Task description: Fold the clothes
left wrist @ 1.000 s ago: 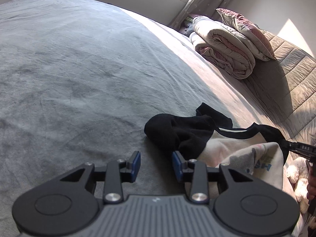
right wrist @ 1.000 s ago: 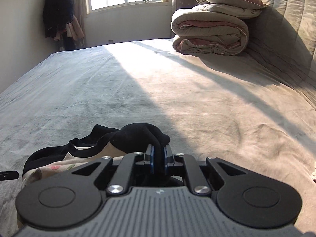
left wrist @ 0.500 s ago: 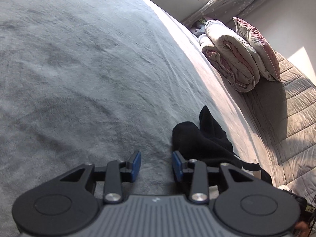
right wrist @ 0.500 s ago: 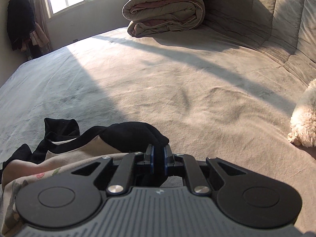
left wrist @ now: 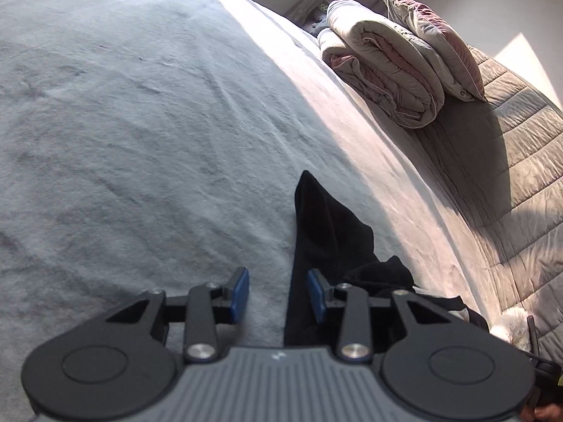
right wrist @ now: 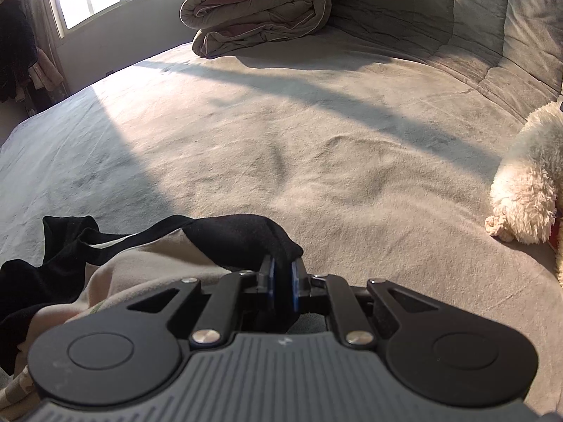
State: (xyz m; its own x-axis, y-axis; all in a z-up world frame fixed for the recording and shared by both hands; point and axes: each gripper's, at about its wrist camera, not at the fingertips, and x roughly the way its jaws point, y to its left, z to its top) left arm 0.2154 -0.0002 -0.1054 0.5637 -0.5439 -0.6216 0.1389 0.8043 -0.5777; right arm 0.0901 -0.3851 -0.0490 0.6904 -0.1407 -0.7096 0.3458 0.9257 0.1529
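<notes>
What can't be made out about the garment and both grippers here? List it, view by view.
- Left wrist view: the garment shows only its black sleeve; the left gripper, open, hides the body.
- Right wrist view: the right gripper is shut on black fabric; its housing covers the garment's lower part, the left edge crops the rest.
- The white plush toy is cut off by the right edge.

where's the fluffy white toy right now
The fluffy white toy lies at the far right edge of the right wrist view, on the bed beside the grey headboard.
</notes>
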